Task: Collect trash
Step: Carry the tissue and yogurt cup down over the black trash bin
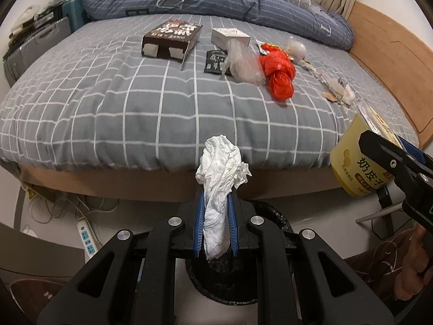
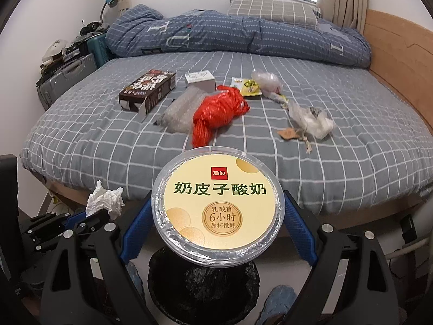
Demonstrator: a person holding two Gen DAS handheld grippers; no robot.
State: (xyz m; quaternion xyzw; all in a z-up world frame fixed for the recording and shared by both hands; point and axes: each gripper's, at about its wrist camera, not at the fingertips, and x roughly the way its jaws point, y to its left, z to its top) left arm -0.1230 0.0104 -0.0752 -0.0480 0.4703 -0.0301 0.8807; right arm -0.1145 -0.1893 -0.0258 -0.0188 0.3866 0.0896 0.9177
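My left gripper [image 1: 215, 205] is shut on a crumpled white tissue [image 1: 220, 178] and holds it over a black-lined trash bin [image 1: 268, 214] on the floor in front of the bed. My right gripper [image 2: 216, 211] is shut on a yellow yogurt cup [image 2: 219, 205], held above the same bin [image 2: 203, 289]. The cup [image 1: 351, 168] and right gripper also show at the right in the left wrist view. The tissue [image 2: 104, 199] and left gripper show at the lower left in the right wrist view. More trash lies on the bed: a red plastic bag [image 2: 216, 113], a brown box [image 2: 148, 90], a white box [image 2: 200, 81], clear plastic [image 2: 181, 111].
The bed has a grey checked sheet [image 1: 121, 108] and a blue duvet [image 1: 216, 0] at the back. Snack wrappers [image 2: 247, 86] and a crumpled clear bag [image 2: 311, 122] lie right of the red bag. Suitcases [image 2: 67, 78] stand left of the bed. A power strip [image 1: 86, 238] and cables lie on the floor.
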